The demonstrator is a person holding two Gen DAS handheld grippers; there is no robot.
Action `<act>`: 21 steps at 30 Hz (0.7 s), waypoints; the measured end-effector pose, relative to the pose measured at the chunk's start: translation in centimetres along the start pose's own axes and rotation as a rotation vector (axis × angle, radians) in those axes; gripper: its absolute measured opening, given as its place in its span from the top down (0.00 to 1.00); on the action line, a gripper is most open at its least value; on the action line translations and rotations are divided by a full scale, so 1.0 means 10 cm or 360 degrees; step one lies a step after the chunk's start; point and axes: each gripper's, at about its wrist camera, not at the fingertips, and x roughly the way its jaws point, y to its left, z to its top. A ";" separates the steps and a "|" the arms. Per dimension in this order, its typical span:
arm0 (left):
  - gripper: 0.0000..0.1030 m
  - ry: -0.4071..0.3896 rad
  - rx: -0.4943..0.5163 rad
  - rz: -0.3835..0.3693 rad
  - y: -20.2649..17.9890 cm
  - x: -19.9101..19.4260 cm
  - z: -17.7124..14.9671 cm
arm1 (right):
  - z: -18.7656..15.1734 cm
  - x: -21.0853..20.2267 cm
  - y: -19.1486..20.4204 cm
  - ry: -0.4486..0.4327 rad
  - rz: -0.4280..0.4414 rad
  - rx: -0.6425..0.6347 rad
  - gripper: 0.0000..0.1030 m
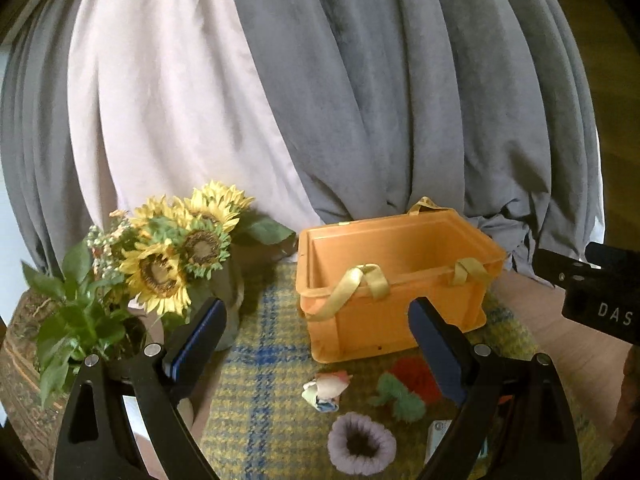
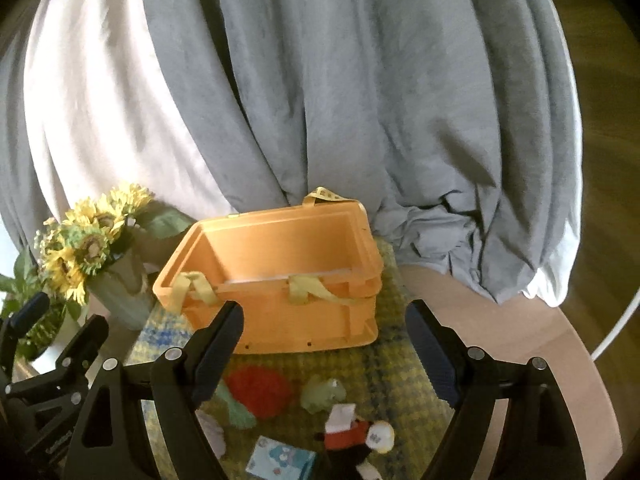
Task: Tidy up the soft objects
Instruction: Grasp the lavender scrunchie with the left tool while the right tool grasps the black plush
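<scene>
Your left claw [image 1: 316,332] stands wide apart with nothing between its blue pads, and your right claw [image 2: 324,334] is spread just as wide and is likewise empty. Nearest you in the left wrist view, at six o'clock on the yellow and blue plaid cloth [image 1: 260,360], lies a purple knitted ring [image 1: 362,442], with a small pale stuffed figure [image 1: 326,390] just beyond it at eleven o'clock from the ring and a green knitted piece [image 1: 396,396] beside a red knitted piece [image 1: 414,378] at one o'clock. In the right wrist view a light blue printed packet [image 2: 280,460] and a red and white plush figure [image 2: 356,434] sit at six o'clock, with a pale green soft toy [image 2: 322,394] farther out. Beyond them, at twelve o'clock, the orange crate [image 1: 392,276] with yellow ribbon handles stands open on the cloth. At ten o'clock a vase of sunflowers [image 1: 180,252] stands on the table [image 2: 500,332]. Grey and white curtains [image 1: 340,80] hang farthest back.
</scene>
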 end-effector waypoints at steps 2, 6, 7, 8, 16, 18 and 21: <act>0.09 -0.0011 0.0008 0.0007 0.00 -0.06 -0.06 | -0.08 -0.07 -0.02 -0.0018 -0.0005 0.0010 0.19; 0.09 -0.0041 0.0027 0.0022 -0.01 -0.18 -0.19 | -0.22 -0.17 -0.05 -0.0036 -0.0010 0.0037 0.19; 0.09 -0.0044 0.0027 0.0022 -0.02 -0.20 -0.21 | -0.26 -0.19 -0.06 -0.0038 -0.0012 0.0042 0.19; 0.09 -0.0044 0.0029 0.0016 -0.02 -0.22 -0.24 | -0.29 -0.20 -0.07 -0.0036 -0.0015 0.0045 0.19; 0.09 0.0027 0.0062 0.0012 -0.10 -0.28 -0.50 | -0.58 -0.28 -0.14 0.0010 -0.0022 0.0060 0.19; 0.09 0.0056 0.0077 -0.0007 -0.13 -0.28 -0.57 | -0.65 -0.29 -0.15 0.0030 -0.0030 0.0065 0.19; 0.09 0.0093 0.0106 -0.0027 -0.17 -0.28 -0.68 | -0.75 -0.29 -0.17 0.0070 -0.0039 0.0063 0.19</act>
